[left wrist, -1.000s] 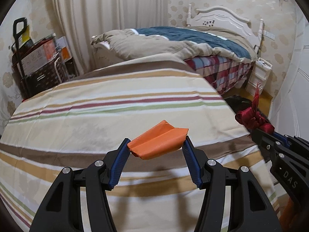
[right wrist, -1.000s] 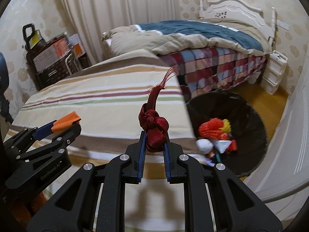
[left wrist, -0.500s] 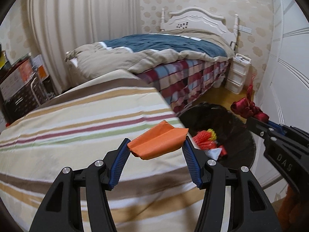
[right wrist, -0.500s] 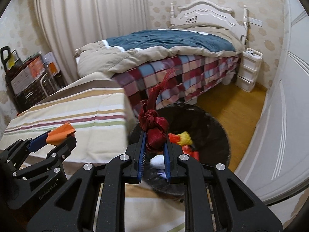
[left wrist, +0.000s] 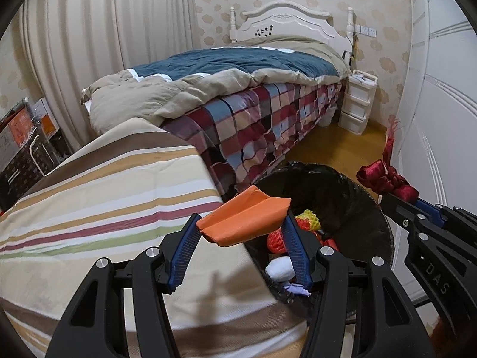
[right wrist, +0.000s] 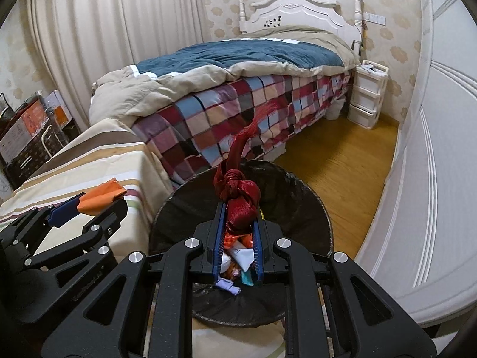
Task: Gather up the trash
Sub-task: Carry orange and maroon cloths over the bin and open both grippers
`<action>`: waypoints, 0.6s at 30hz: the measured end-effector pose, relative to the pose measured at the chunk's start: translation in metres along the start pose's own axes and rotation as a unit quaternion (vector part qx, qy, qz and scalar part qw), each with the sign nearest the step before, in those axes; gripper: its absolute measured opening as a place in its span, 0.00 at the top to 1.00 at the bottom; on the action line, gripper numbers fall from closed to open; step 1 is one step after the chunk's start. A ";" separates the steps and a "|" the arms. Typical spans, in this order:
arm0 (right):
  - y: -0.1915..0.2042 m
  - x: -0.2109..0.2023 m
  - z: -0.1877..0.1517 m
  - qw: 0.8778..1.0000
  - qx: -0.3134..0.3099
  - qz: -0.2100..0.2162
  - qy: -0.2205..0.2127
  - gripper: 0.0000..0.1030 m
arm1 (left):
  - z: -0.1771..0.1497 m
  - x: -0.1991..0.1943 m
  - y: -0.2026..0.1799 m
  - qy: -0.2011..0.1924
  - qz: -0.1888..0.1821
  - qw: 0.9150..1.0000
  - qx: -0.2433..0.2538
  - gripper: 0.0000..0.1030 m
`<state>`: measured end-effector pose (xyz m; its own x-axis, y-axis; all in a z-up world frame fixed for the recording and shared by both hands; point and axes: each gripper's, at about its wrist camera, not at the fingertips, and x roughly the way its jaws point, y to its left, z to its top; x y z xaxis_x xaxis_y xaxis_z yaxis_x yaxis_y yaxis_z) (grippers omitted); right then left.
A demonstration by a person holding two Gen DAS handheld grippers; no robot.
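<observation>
Orange paper [left wrist: 244,220]: we find it folded and pinched by its two ends between the blue pads of the left gripper [left wrist: 242,232], held in the air at the bin's near-left rim, over the corner of the striped cloth.
Left gripper: jaws part-spread, clamped on the paper; from the right wrist we see it left of the bin, the paper [right wrist: 100,198] sticking out of its tip.
Red ribbon [right wrist: 238,197]: knotted satin with a frayed tail rising upward; the right gripper [right wrist: 238,223] nips it at the knot, directly above the bin's mouth.
Right gripper: jaws drawn nearly together on the ribbon; from the left wrist it comes in on the bin's right side, ribbon [left wrist: 384,176] at its tip.
Bin [right wrist: 307,208]: round, black-lined, standing on the wood floor; we note red-and-yellow foam netting [left wrist: 307,222], a white wad [left wrist: 280,270] and bits of wrapper inside.
Striped cloth [left wrist: 104,208]: covers a surface touching or just beside the bin's left side; we cannot tell which.
Bed [left wrist: 238,89]: beyond the bin, with a checked cover, teal and beige quilt and white headboard.
Drawers [right wrist: 366,98]: small white unit beyond the bin, at the bed's head.
Boxes [right wrist: 29,131]: stacked well left of the bin, by the curtain.
</observation>
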<state>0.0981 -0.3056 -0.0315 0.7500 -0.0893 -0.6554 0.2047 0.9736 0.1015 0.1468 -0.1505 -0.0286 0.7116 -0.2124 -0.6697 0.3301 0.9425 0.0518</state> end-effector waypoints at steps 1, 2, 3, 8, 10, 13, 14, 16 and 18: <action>-0.002 0.003 0.000 1.000 0.002 0.000 0.002 0.84 | 0.001 0.004 -0.001 0.002 0.000 1.000 0.000 0.45; -0.004 0.005 0.001 1.000 0.004 0.000 0.003 0.84 | 0.003 0.008 -0.003 0.005 0.000 1.000 0.001 0.45; -0.006 0.007 0.001 1.000 0.006 -0.001 0.004 0.84 | 0.003 0.011 -0.004 0.006 0.001 1.000 0.002 0.45; -0.012 0.016 0.002 1.000 0.012 -0.003 0.007 0.83 | 0.005 0.021 -0.011 0.015 0.004 1.000 0.010 0.44; -0.015 0.020 0.002 1.000 0.017 -0.002 0.008 0.82 | 0.004 0.024 -0.012 0.019 0.006 1.000 0.014 0.44; -0.018 0.023 0.002 1.000 0.021 -0.006 0.008 0.72 | 0.003 0.025 -0.013 0.020 0.010 1.000 0.014 0.32; -0.019 0.023 0.001 1.000 0.023 -0.008 0.007 0.70 | 0.004 0.026 -0.012 0.020 0.010 1.000 0.013 0.29; -0.020 0.023 0.001 1.000 0.024 -0.009 0.007 0.67 | 0.004 0.026 -0.012 0.019 0.012 1.000 0.013 0.27; -0.022 0.021 0.001 1.000 0.025 -0.015 0.002 0.55 | 0.004 0.026 -0.011 0.020 0.015 1.000 0.012 0.24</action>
<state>0.1097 -0.3286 -0.0465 0.7403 -0.1167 -0.6620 0.2582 0.9586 0.1197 0.1639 -0.1678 -0.0439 0.6965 -0.1737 -0.6962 0.3243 0.9417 0.0895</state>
